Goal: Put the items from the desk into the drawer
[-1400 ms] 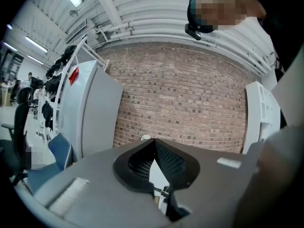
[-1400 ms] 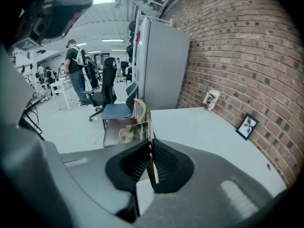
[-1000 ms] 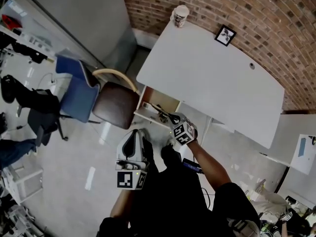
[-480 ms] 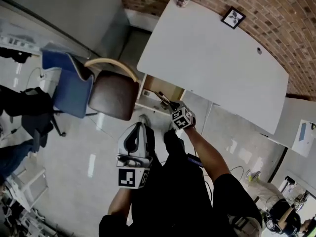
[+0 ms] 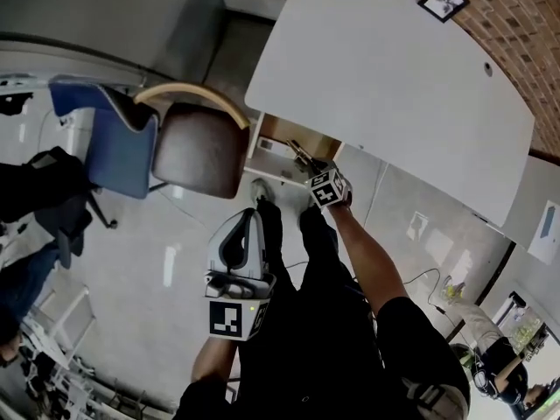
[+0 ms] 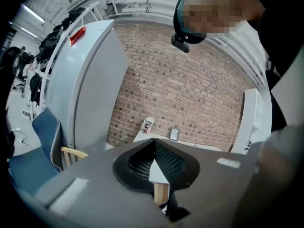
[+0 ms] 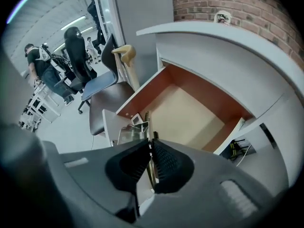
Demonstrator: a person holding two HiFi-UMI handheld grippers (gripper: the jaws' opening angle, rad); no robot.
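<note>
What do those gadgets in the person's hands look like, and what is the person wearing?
The left tool and right tool each have a grey body, two black dimpled pads and a cube of black-and-white square markers. The person wears a black top.

Left gripper [image 6: 154, 151] held low, jaws together, right gripper [image 7: 150, 148] outstretched, pinching metal handle [image 7: 147, 122]
</note>
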